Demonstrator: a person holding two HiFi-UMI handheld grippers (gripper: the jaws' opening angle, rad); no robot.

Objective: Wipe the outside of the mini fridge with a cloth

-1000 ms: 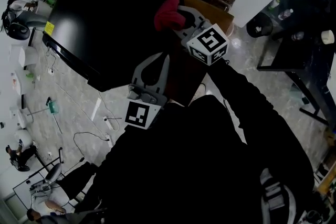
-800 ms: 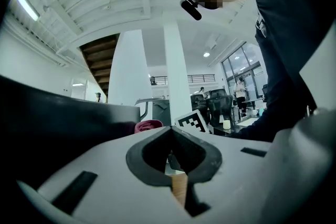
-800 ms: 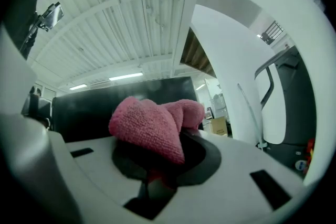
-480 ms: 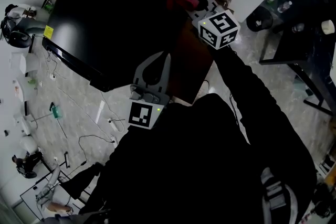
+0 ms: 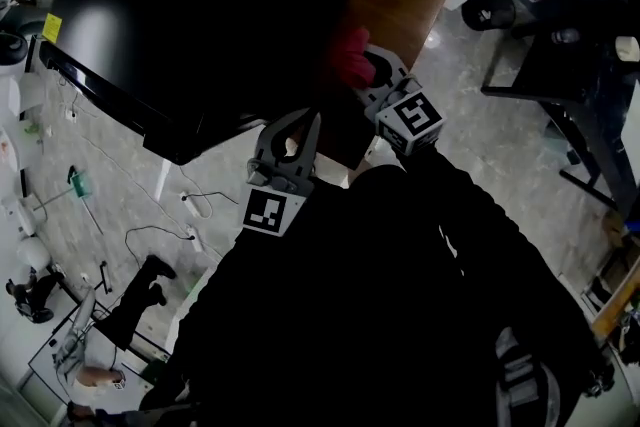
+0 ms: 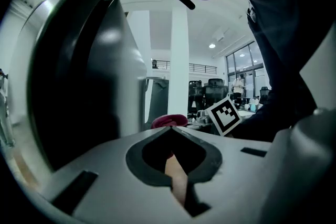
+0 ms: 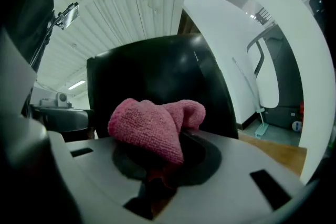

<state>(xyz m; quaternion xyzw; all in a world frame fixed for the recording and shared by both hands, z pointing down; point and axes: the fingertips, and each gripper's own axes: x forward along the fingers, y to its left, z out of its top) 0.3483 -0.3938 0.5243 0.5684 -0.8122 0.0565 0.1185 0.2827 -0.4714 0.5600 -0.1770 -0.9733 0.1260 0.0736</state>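
Pinching the cloth [image 7: 152, 126] in the right gripper [image 5: 365, 73], bunched up by the mini fridge [image 5: 200, 5] for wiping. Holding the left gripper [image 6: 170, 131] closed, empty, clear.

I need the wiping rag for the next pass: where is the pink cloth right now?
The pink cloth is clamped in the right gripper, just right of centre in the head view, beside the right edge of the black mini fridge.
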